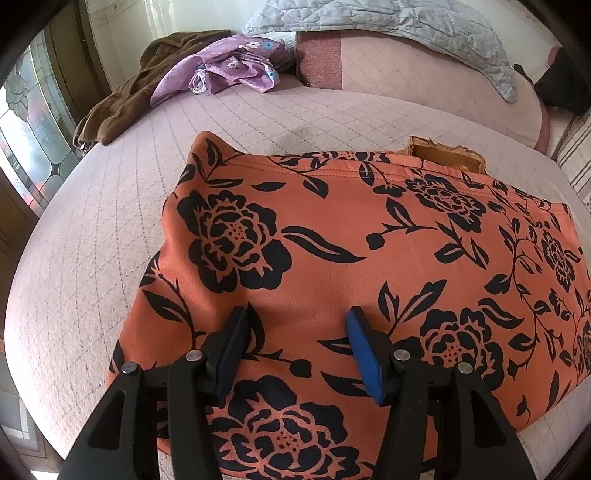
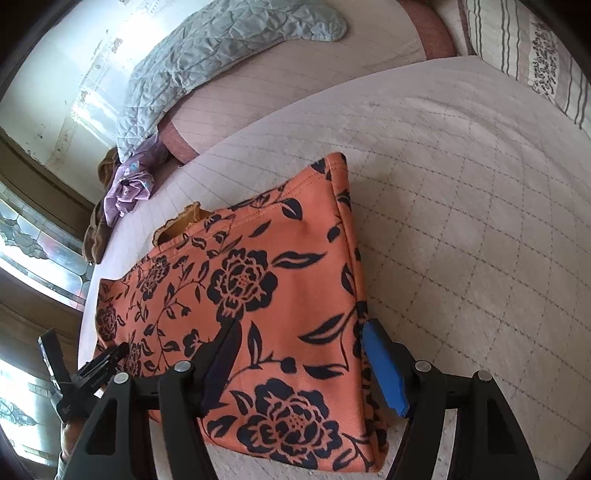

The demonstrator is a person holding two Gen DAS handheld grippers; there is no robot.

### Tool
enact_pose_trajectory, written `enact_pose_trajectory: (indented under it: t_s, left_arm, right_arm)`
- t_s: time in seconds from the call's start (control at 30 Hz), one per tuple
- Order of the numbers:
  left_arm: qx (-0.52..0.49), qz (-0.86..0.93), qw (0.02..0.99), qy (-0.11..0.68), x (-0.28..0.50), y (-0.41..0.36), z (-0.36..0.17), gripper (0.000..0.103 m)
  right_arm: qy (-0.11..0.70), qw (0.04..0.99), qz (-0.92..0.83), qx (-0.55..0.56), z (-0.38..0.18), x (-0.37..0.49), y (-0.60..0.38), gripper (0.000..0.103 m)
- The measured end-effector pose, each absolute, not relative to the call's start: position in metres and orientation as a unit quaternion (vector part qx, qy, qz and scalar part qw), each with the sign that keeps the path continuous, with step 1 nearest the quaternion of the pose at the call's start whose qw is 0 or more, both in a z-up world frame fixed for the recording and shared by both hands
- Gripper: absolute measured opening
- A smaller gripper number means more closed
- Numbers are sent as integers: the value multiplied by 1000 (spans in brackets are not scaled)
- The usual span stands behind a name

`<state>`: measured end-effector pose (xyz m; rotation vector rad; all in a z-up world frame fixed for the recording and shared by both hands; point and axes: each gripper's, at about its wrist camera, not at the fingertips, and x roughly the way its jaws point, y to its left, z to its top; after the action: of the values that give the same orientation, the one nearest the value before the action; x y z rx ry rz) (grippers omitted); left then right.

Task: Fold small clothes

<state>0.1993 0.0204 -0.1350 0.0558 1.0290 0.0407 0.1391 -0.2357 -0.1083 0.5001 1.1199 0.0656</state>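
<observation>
I see a bed with a pale pink quilted cover carrying everything — an orange folded garment printed with black flowers lies flat in the middle, while a crumpled purple floral cloth and a brown fleece garment sit heaped at its far edge.

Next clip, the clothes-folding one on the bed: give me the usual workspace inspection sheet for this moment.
Surface: quilted pink bedspread, flat.
Job's things: orange floral garment lying folded flat; a brown ruffled piece shows at its far edge.
Clutter: purple floral cloth over a brown garment at the far corner; grey quilt on the bolster.
Grippers: left gripper open, over the orange garment; right gripper open, straddling its side edge.
Cables: nothing seen.
Surroundings: stained-glass window; striped pillow.
</observation>
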Motion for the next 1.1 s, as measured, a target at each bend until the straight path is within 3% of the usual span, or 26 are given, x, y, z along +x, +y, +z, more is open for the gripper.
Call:
enact_pose_trajectory:
  t_s: [0.67,0.93,1.1]
  left_arm:
    - [37,6,885,464,171,0,-106,57]
    - [32,-30,887,459,161,-24,-106,57]
    - [27,-32,878,477,168,-30,-118,57]
  right_arm:
    - [520,836,-7,173,-91,101,-228,72]
    - [490,797,-15,353,-117,48,-246,72]
    - [484,764,-10,428,-136,58,-251,70]
